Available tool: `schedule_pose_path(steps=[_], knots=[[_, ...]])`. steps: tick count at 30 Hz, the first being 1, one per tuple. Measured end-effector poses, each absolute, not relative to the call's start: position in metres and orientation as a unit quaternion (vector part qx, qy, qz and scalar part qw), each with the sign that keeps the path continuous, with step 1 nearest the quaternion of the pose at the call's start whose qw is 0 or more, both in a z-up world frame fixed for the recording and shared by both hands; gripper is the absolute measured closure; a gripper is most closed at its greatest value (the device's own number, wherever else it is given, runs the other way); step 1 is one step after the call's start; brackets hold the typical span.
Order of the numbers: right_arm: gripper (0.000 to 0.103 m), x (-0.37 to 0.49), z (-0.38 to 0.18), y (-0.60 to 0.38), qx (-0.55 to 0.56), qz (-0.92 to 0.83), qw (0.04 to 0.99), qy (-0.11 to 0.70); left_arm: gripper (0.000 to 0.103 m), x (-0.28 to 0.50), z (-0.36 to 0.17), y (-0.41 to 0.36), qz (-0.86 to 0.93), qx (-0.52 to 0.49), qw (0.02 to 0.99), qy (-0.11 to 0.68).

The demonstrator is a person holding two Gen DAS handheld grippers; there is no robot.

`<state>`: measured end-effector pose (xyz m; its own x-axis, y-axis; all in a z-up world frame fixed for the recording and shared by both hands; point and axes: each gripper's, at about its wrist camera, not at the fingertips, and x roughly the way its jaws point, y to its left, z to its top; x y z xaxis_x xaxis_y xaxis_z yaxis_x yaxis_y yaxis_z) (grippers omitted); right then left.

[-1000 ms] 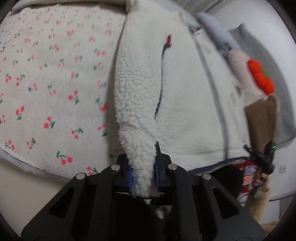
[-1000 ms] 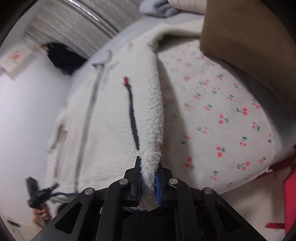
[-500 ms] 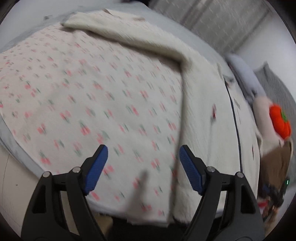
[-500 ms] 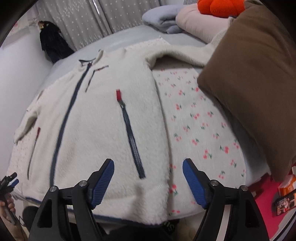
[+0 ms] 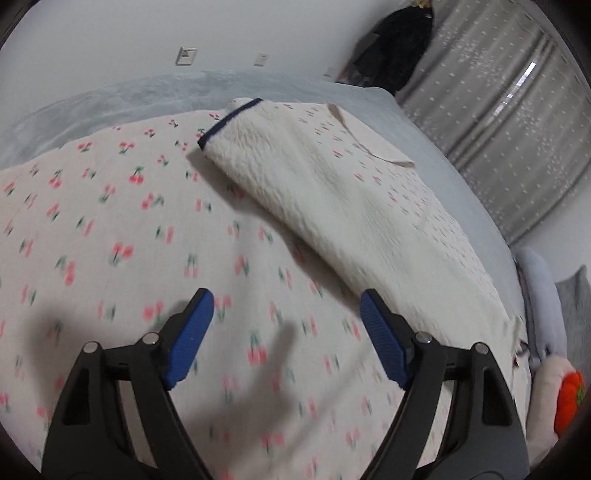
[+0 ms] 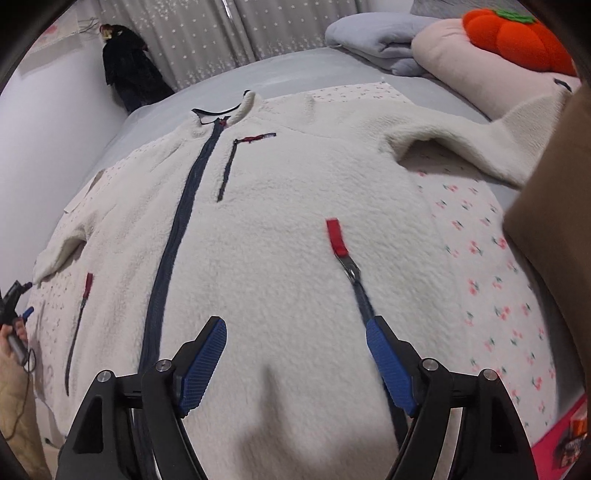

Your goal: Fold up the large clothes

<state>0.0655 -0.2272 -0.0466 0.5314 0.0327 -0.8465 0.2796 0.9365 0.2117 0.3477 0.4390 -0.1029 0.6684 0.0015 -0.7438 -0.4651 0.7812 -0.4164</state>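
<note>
A white fleece jacket (image 6: 280,229) lies flat and front up on the cherry-print sheet (image 6: 491,280), its navy zipper (image 6: 177,229) closed. My right gripper (image 6: 297,323) hovers open over the lower body, beside a pocket zipper with a red pull (image 6: 336,236). In the left wrist view one sleeve (image 5: 314,192) stretches out across the sheet (image 5: 110,240), ending in a navy cuff (image 5: 229,125). My left gripper (image 5: 286,295) hangs above bare sheet just short of that sleeve; its jaws are closing slightly with nothing between them. At the far left of the right wrist view, a hand holds the left gripper (image 6: 14,299).
A brown pillow (image 6: 554,221) crowds the right edge of the bed. At the head lie a folded grey blanket (image 6: 376,37), a pink cushion (image 6: 461,70) and an orange pumpkin plush (image 6: 517,33). Curtains (image 5: 498,110) and a dark hanging garment (image 6: 129,74) stand behind.
Both grippers let go of the jacket's hem and opened wide. The left one swung away towards the outstretched sleeve; the right one drew back over the jacket's body.
</note>
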Motion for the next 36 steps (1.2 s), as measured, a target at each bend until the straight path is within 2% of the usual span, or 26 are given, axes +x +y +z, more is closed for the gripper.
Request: schedule_pose_path(steps=[5,6,7,8,9,13,15,18,19,20,21,23,25,29,36], knots=[[0.023,0.099,-0.059,-0.229,0.169,-0.078,0.854,0.485,0.04,0.392,-0.118,0.465,0.184,-0.302,0.863,0.361],[0.023,0.105,-0.062,-0.229,0.169,-0.077,0.853,0.487,0.056,0.401,-0.117,0.468,0.197,-0.293,0.865,0.355],[0.023,0.112,-0.065,-0.229,0.168,-0.076,0.852,0.49,0.067,0.407,-0.115,0.469,0.202,-0.289,0.866,0.354],[0.023,0.116,-0.068,-0.23,0.167,-0.077,0.851,0.492,0.085,0.412,-0.111,0.47,0.204,-0.286,0.868,0.35],[0.023,0.121,-0.071,-0.23,0.165,-0.079,0.85,0.495,0.09,0.415,-0.104,0.471,0.205,-0.284,0.874,0.337],[0.023,0.138,-0.079,-0.232,0.161,-0.083,0.848,0.498,0.092,0.397,-0.058,0.463,0.211,-0.239,0.929,0.191],[0.023,0.141,-0.081,-0.233,0.162,-0.082,0.85,0.494,0.089,0.413,-0.066,0.462,0.256,-0.174,0.926,0.218],[0.023,0.146,-0.087,-0.238,0.158,-0.081,0.85,0.495,0.081,0.447,-0.109,0.462,0.342,-0.089,0.865,0.356],[0.023,0.148,-0.088,-0.24,0.16,-0.081,0.849,0.496,0.078,0.446,-0.116,0.464,0.355,-0.094,0.85,0.378],[0.023,0.148,-0.088,-0.242,0.161,-0.079,0.849,0.497,0.066,0.439,-0.114,0.464,0.358,-0.108,0.852,0.367],[0.023,0.15,-0.087,-0.244,0.16,-0.074,0.85,0.497,0.045,0.431,-0.109,0.461,0.358,-0.121,0.856,0.352],[0.023,0.153,-0.08,-0.25,0.149,-0.072,0.855,0.491,0.025,0.418,-0.095,0.451,0.348,-0.131,0.87,0.325],[0.023,0.159,-0.073,-0.258,0.137,-0.083,0.861,0.482,0.025,0.412,-0.076,0.429,0.344,-0.12,0.879,0.308],[0.023,0.187,-0.057,-0.271,0.135,-0.079,0.871,0.466,0.022,0.43,-0.038,0.358,0.235,-0.09,0.907,0.339],[0.023,0.294,-0.04,-0.271,0.146,-0.01,0.897,0.417,0.02,0.498,-0.019,0.156,-0.028,-0.02,0.924,0.382]])
